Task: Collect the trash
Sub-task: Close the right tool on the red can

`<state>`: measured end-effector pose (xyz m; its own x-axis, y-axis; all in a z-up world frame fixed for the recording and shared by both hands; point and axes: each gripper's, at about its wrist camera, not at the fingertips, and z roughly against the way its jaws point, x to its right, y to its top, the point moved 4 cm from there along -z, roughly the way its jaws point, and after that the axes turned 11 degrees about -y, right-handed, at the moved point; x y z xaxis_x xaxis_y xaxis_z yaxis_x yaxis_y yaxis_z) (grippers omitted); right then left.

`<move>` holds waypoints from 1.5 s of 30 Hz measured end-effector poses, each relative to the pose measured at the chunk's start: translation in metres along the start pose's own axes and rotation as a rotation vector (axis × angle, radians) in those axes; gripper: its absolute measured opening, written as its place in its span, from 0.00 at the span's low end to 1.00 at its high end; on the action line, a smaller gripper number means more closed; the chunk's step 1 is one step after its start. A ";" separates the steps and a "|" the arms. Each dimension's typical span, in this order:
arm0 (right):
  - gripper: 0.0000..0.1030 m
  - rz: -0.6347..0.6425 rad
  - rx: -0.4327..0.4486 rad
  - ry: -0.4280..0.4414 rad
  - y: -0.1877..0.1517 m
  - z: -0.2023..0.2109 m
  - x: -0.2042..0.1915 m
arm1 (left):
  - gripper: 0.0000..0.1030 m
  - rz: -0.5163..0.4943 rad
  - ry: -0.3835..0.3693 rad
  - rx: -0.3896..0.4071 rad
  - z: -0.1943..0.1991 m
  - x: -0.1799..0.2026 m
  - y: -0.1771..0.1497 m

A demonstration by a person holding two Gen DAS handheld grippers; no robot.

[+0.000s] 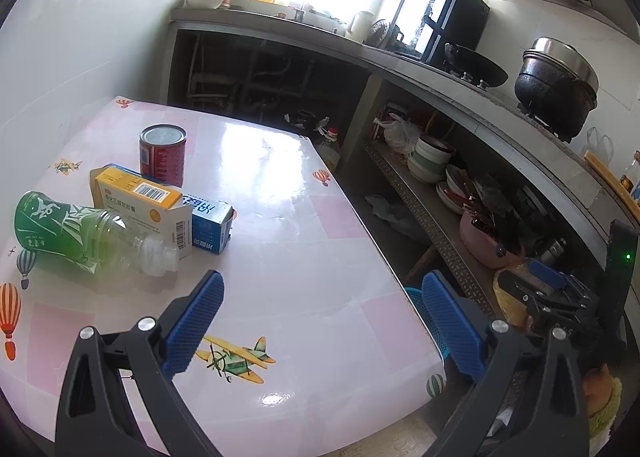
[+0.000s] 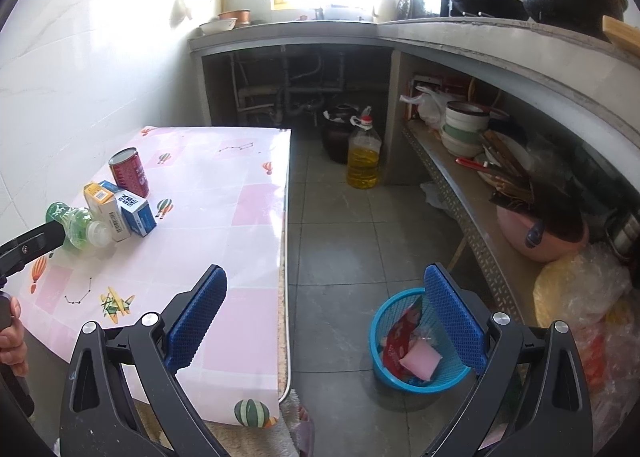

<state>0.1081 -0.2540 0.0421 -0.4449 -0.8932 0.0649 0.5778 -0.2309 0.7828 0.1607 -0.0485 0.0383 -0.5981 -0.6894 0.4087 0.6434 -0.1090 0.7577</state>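
A green plastic bottle (image 1: 72, 235) lies on its side on the pink table (image 1: 288, 241), next to a yellow box (image 1: 136, 197), a blue box (image 1: 210, 223) and an upright red can (image 1: 163, 153). My left gripper (image 1: 320, 321) is open and empty above the table, right of the bottle. My right gripper (image 2: 326, 317) is open and empty over the floor by the table's edge. A blue mesh bin (image 2: 416, 341) with wrappers inside stands on the floor by its right finger. The bottle (image 2: 82, 225), boxes (image 2: 120, 211) and can (image 2: 130, 173) also show in the right wrist view.
A counter (image 1: 420, 69) runs along the right with pots and a wok on top. Its lower shelf (image 2: 460, 185) holds bowls, plates and bags. An oil jug (image 2: 363, 155) and a dark jar stand on the floor. A tiled wall bounds the table's left side.
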 end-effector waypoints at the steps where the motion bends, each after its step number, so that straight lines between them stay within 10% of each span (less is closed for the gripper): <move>1: 0.92 -0.007 -0.002 0.022 0.001 -0.001 0.000 | 0.94 0.002 0.004 0.001 0.001 -0.002 -0.001; 26: 0.92 0.100 -0.132 0.411 0.022 -0.030 -0.121 | 0.94 0.332 0.203 0.143 0.061 -0.157 -0.013; 45: 0.84 0.135 -0.199 0.624 0.060 -0.054 -0.192 | 0.83 0.381 0.136 0.216 0.082 -0.177 0.000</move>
<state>0.2646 -0.1173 0.0433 0.0851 -0.9612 -0.2625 0.7422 -0.1146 0.6603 0.2270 0.1318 0.0074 -0.2610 -0.7408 0.6190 0.6819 0.3124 0.6614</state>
